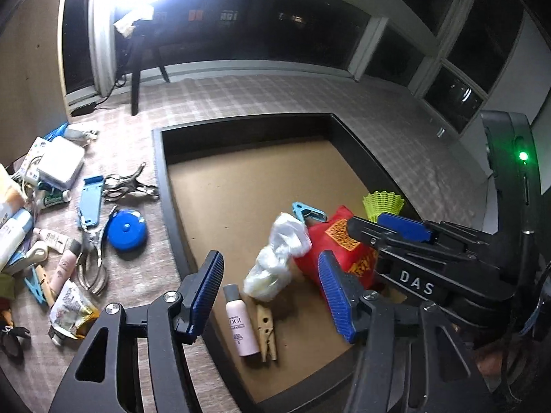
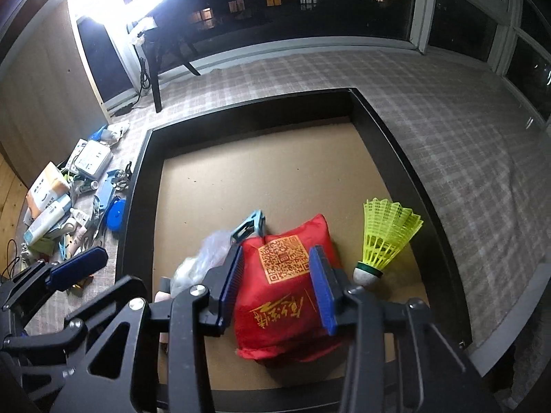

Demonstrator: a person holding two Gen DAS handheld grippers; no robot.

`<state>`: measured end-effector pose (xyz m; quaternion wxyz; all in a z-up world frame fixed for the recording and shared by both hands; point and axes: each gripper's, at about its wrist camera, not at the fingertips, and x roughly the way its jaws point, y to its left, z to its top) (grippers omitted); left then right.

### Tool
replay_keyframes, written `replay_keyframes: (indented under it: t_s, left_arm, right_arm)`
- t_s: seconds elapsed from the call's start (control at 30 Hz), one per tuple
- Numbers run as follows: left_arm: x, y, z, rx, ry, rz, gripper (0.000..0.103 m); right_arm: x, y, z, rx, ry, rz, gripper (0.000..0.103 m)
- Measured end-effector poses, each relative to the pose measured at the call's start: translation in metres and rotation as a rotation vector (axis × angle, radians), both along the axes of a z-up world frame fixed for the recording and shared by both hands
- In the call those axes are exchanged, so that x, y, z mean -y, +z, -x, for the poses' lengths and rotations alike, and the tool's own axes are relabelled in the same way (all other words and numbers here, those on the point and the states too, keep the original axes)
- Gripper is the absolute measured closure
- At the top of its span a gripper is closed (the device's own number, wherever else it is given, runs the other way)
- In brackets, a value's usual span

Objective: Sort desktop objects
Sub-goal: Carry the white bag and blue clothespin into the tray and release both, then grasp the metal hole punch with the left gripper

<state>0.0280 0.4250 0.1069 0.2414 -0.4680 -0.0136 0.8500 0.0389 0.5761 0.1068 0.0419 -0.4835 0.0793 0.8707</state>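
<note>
A black-rimmed tray [image 1: 165, 186] with a brown floor holds a red pouch [image 2: 286, 296], a yellow shuttlecock [image 2: 385, 237], a crumpled white plastic bag [image 1: 275, 258], a light blue clip [image 1: 306, 211], a pink bottle [image 1: 241, 323] and a wooden clothespin [image 1: 267, 334]. My right gripper [image 2: 279, 289] hangs open over the red pouch, a blue pad on each side of it. My left gripper [image 1: 272, 289] is open and empty above the tray's near left part, over the bottle and the bag.
A heap of loose items lies on the checked cloth left of the tray: a blue tape measure [image 1: 125, 229], metal clips [image 1: 129, 186], a white box [image 1: 62, 167], tubes and bottles [image 1: 17, 234]. A black stand [image 1: 136, 69] and dark windows stand behind.
</note>
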Motion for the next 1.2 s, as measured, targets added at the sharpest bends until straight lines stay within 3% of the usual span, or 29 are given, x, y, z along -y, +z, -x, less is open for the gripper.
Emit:
replay_keyframes:
  t_s: [0.43,0.63,0.9,1.2]
  left_arm:
    - [0.09,-0.006,0.022,0.014,0.164,0.04,0.06]
    - [0.139,-0.023,0.04,0.068,0.239,0.04,0.074]
    - [0.17,-0.047,0.057,0.14,0.239,0.027,0.083]
    - [0.169,-0.068,0.072,0.188,0.189,0.024,0.095]
  right_arm:
    - [0.061,0.009,0.017,-0.013,0.116,0.068,0.06]
    - [0.113,0.008,0.033,0.004,0.203,0.098,0.06]
    - [0.176,-0.007,0.064,0.087,0.284,0.134,0.067]
    - [0.204,-0.037,0.089,0.186,0.274,0.164,0.08]
